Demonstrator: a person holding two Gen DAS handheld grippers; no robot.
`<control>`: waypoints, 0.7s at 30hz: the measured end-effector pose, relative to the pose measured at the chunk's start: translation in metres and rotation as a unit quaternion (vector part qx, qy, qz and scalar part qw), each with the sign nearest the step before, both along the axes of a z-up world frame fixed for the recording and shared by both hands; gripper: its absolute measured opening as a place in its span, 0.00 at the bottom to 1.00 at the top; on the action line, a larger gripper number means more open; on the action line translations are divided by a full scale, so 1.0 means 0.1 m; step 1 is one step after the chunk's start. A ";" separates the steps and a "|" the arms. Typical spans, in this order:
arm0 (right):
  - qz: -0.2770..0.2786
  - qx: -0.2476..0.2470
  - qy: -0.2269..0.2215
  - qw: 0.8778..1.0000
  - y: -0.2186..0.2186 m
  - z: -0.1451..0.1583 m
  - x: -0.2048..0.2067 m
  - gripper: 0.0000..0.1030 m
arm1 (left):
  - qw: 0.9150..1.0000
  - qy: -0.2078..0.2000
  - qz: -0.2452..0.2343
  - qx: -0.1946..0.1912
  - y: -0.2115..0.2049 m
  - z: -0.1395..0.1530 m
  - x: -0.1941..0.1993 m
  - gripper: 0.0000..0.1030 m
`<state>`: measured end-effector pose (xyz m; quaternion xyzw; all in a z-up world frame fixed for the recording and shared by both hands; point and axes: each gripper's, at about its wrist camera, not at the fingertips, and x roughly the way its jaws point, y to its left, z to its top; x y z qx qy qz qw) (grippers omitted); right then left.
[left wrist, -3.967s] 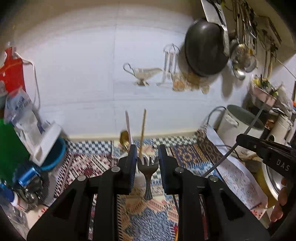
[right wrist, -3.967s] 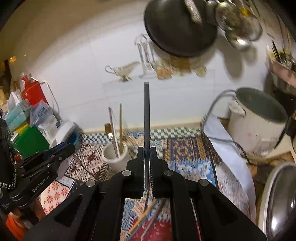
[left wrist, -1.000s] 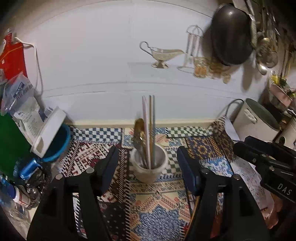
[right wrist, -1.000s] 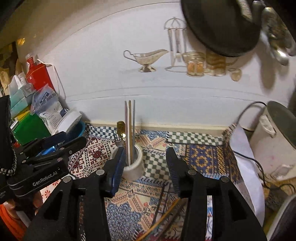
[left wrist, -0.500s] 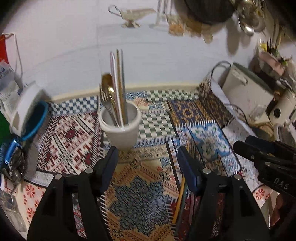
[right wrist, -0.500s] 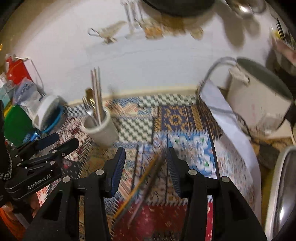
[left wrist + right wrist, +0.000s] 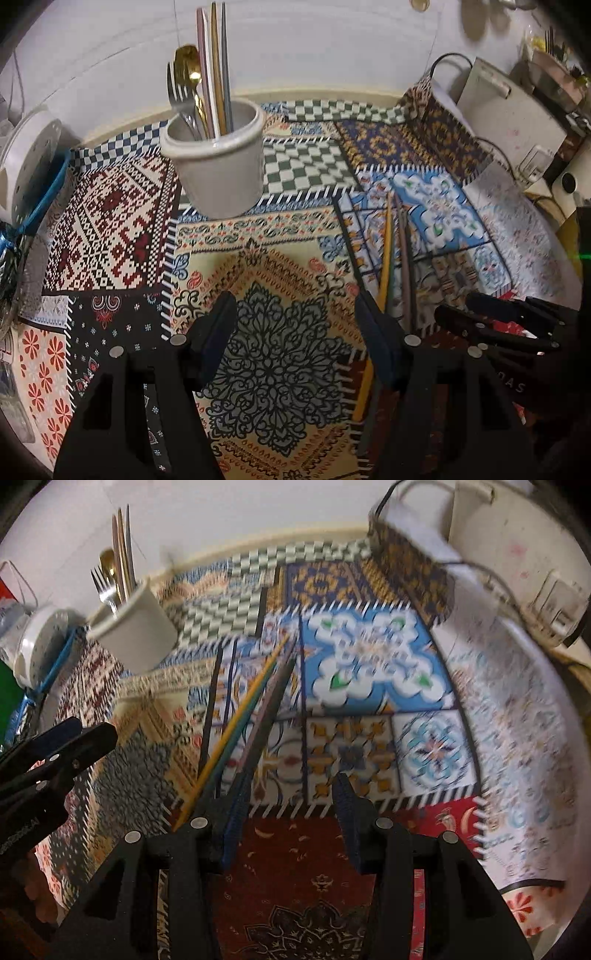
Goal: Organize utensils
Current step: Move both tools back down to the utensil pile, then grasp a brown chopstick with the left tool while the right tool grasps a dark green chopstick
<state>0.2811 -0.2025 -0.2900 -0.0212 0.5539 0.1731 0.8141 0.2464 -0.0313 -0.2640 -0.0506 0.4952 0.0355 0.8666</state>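
Observation:
A white cup [image 7: 218, 162] stands on the patterned mat and holds a fork, a gold spoon and three chopsticks [image 7: 216, 70]; it also shows in the right wrist view [image 7: 136, 631]. Loose chopsticks lie on the mat: a yellow one [image 7: 384, 258] and darker ones [image 7: 404, 258], seen in the right wrist view as a fanned bundle [image 7: 251, 712]. My left gripper [image 7: 295, 332] is open and empty, low over the mat, with the loose chopsticks by its right finger. My right gripper [image 7: 288, 805] is open and empty, its left finger beside the chopsticks' near ends.
A white rice cooker [image 7: 509, 110] with a cord stands at the back right. A white perforated lid over a blue basin [image 7: 29, 166] sits at the left. The wall runs close behind the cup.
Both grippers have dropped low and tilted down toward the mat. The cup has slid up and away in both views, and the loose chopsticks now lie close by the fingers.

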 end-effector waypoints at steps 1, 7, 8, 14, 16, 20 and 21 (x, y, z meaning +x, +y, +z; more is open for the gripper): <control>0.003 0.000 0.002 1.000 0.02 -0.03 0.00 0.41 | 1.000 0.003 0.001 0.002 0.01 -0.03 0.00 0.63; 0.021 -0.003 0.009 1.000 0.18 -0.14 -0.01 0.41 | 1.000 0.009 0.006 -0.002 0.09 -0.09 0.00 0.63; 0.024 -0.010 0.008 1.000 0.21 -0.16 -0.01 0.41 | 1.000 0.009 0.006 -0.002 0.10 -0.10 0.01 0.63; 0.034 -0.020 -0.005 0.999 0.22 -0.17 -0.07 0.30 | 1.000 0.005 0.003 -0.004 0.11 -0.10 0.02 0.63; 0.033 -0.016 -0.003 0.999 0.19 -0.17 -0.09 0.30 | 1.000 0.004 0.000 -0.003 0.10 -0.09 0.02 0.63; 0.029 -0.021 -0.001 0.999 0.25 -0.18 -0.06 0.31 | 1.000 0.000 -0.004 -0.002 0.10 -0.08 0.02 0.63; 0.029 -0.027 -0.004 0.999 0.28 -0.18 -0.06 0.31 | 1.000 0.000 -0.005 -0.003 0.10 -0.07 0.02 0.63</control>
